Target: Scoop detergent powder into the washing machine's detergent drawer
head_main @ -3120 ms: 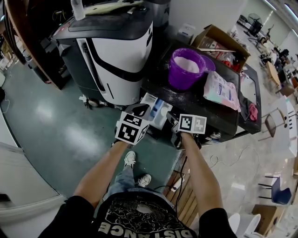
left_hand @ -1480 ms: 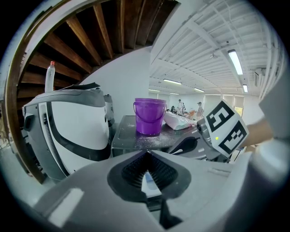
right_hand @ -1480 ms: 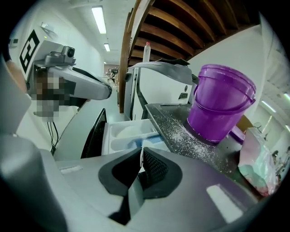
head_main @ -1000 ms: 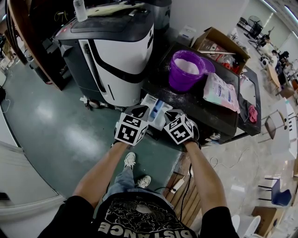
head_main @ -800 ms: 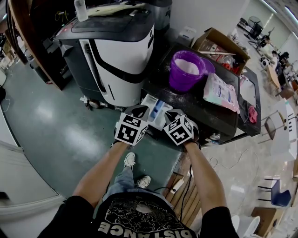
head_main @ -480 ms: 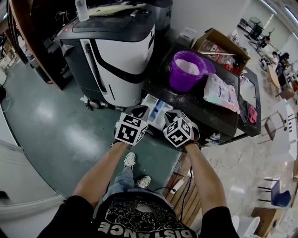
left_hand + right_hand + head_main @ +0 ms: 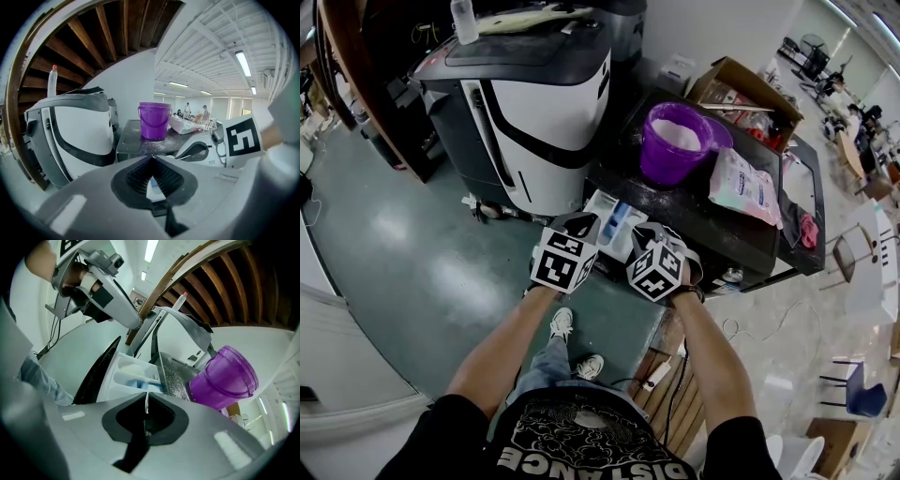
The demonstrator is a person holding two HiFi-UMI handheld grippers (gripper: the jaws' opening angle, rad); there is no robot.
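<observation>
The white detergent drawer (image 7: 609, 221) stands pulled out of the black-topped washing machine (image 7: 703, 225); its compartments and blue insert show in the right gripper view (image 7: 133, 373). A purple bucket (image 7: 673, 141) with white powder sits on the machine top, beside a detergent bag (image 7: 745, 183). My left gripper (image 7: 581, 225) hovers at the drawer's front left corner, jaws shut and empty (image 7: 151, 160). My right gripper (image 7: 652, 234) hangs just right of the drawer, rolled over to one side, jaws shut on nothing (image 7: 146, 399). The bucket (image 7: 154, 120) stands straight ahead of the left gripper.
A large white-and-black machine (image 7: 534, 103) stands left of the washer, a bottle (image 7: 462, 19) on its top. A cardboard box (image 7: 745, 80) sits behind the bucket. Spilled powder speckles the washer top (image 7: 140, 145). Green floor lies to the left.
The right gripper has drifted left and down toward the drawer and rolled, its marker cube turning. The left gripper has stayed put.
</observation>
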